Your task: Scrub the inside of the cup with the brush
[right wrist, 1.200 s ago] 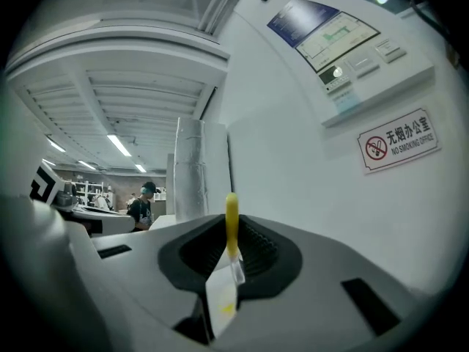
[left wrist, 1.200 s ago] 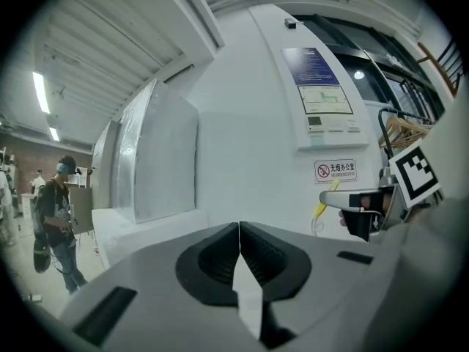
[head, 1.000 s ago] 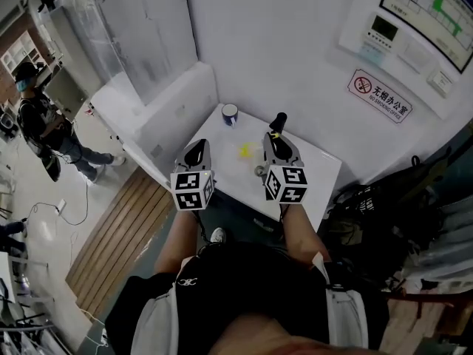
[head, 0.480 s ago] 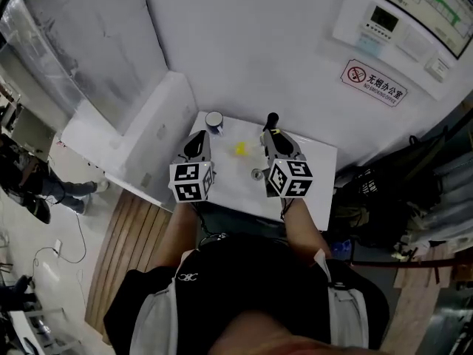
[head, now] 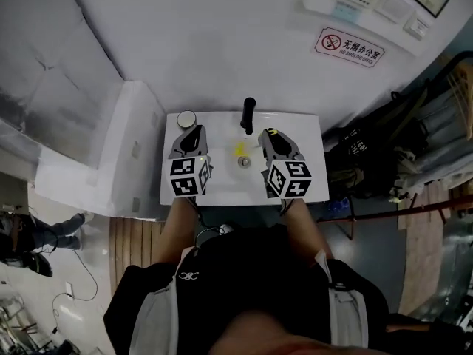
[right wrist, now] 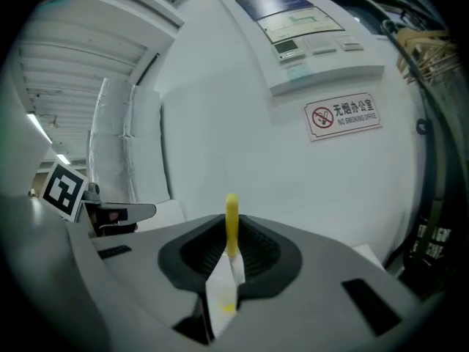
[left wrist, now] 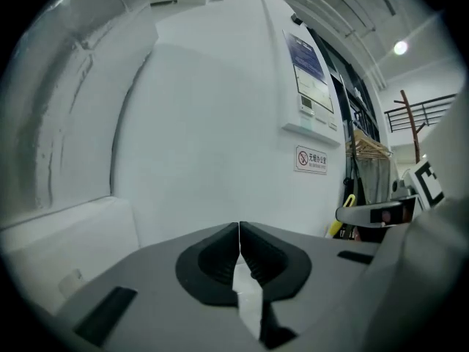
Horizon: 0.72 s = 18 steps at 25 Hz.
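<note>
Approach step, no scrubbing yet: the cup [head: 186,117] stands at the table's [head: 225,191] far left corner, just ahead of the left gripper [left wrist: 239,229], its jaws pressed together on nothing; the right gripper [right wrist: 231,229] pinches a thin yellow piece [right wrist: 231,211], probably the brush's handle; next, the left must open to hold the cup

Head view: left forearm [head: 175,224] and right forearm [head: 303,224] extend side by side toward the top of the frame, each carrying one gripper. Left gripper [head: 189,132]: jaws fully together, nothing between them. Right gripper [head: 270,134]: jaws clamped on a thin yellow piece [right wrist: 231,218] projecting above the tips.
</note>
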Available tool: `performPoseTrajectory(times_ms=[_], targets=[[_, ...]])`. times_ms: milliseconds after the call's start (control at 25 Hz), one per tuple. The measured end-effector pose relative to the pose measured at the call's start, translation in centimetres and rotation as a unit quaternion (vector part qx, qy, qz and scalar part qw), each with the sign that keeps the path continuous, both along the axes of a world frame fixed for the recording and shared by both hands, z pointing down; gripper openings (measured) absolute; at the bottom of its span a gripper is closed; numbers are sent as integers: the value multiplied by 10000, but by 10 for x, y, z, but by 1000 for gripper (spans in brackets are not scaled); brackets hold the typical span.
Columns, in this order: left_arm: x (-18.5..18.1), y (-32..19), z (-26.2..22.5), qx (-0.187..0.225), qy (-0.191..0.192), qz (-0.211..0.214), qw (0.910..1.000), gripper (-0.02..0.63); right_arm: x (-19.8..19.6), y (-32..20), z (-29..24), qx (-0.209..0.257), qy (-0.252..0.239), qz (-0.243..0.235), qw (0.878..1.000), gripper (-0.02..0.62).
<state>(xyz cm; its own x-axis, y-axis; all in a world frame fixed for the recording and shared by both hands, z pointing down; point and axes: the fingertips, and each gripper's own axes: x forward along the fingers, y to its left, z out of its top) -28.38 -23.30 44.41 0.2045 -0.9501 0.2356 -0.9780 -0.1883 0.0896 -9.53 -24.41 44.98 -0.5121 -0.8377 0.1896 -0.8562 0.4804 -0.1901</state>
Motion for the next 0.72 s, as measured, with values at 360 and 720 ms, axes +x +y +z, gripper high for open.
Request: performPoseTrajectory(times_ms=[360,720], targets=[[27,-16,26,-304,226,399,9985,15,56,-6,14,-150,211,733,9970,52],[37,-31,77,-870,610,414,9935,120,81,-30,30,-283,177,783,9964,52]])
